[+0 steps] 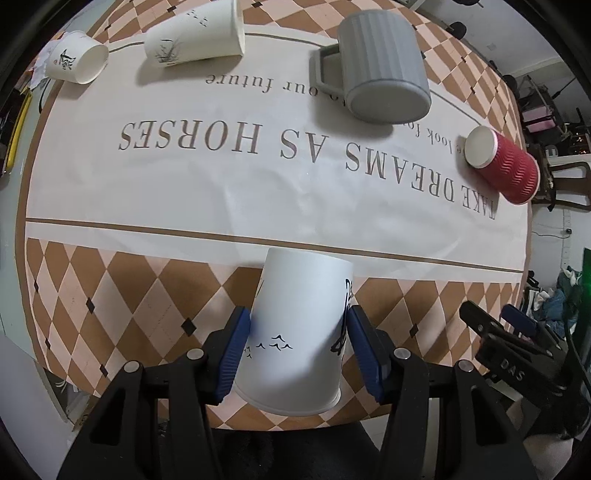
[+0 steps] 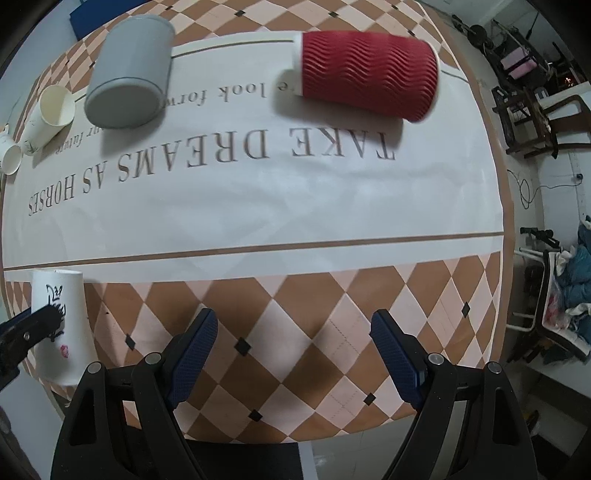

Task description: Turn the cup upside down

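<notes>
1. White cup (image 1: pixel 295 332) pinched between the blue pads (image 1: pixel 236 354) of the left gripper (image 1: pixel 297 354), wide mouth toward the camera, closed base pointing away toward the cloth (image 1: pixel 221 192). Seen again in the right view as a white cup (image 2: pixel 61 325) at the left edge, base up, mouth low near the table's front edge.
2. Already inverted, by the look of it; whether the rim touches the cloth cannot be told.
3. Step in hand, as a judgement: setting down after the turn. Next move calls for lowering until the rim sits flat, then parting the jaws without dragging the light paper wall.
4. Risk: a tilted rim and a tip-over on release.
5. Right gripper (image 2: pixel 293 354) gaping wide, holding nothing, just right of the white cup over the checkered border; visible in the left view as a black gripper (image 1: pixel 498 328).
6. Beyond the white cup, past the lettering: grey mug (image 1: pixel 380 66) on its side, base toward the camera, handle to the left.
7. Right of the mug: red cup (image 1: pixel 502 166) on its side, ribbed sleeve, white end showing.
8. Left of the mug: two paper cups lying down, a large one (image 1: pixel 195 33) and a small one (image 1: pixel 77 59).
9. Contents: small one's mouth shows a bare inside; others' insides turned away or hidden, nothing spilled nearby.
</notes>
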Demonstrator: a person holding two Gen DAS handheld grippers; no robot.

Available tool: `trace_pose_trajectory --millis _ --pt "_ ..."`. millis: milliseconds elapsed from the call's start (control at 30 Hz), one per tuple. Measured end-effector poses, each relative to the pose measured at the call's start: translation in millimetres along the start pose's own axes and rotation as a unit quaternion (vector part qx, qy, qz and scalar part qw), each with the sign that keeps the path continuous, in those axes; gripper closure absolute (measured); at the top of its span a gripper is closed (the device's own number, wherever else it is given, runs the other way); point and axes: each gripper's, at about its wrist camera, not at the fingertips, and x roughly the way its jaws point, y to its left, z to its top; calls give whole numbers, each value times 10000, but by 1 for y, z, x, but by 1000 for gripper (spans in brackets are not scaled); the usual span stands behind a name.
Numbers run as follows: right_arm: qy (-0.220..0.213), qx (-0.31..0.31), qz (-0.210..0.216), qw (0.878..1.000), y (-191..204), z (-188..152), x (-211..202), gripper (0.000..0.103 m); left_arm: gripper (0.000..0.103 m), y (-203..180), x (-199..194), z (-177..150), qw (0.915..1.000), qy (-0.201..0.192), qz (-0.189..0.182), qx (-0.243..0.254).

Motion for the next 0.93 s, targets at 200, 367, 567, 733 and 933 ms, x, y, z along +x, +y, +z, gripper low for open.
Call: trace_pose_trajectory --millis 200,367,567,733,933 --pt "77 -2 -13 10000 -3 7 13 17 51 -2 19 1 9998 159 133 17" --pt "65 -49 -54 10000 -1 11 12 17 48 1 28 -1 9997 208 151 16" --pt "42 -130 -75 9999 4 16 11 17 46 1 32 -3 9996 176 198 62" --pt "19 -147 -69 9999 8 15 8 17 46 -5 36 -3 9993 200 271 144" --pt "-4 -138 -61 9999 12 13 5 17 46 -14 35 -3 9987 10 477 173"
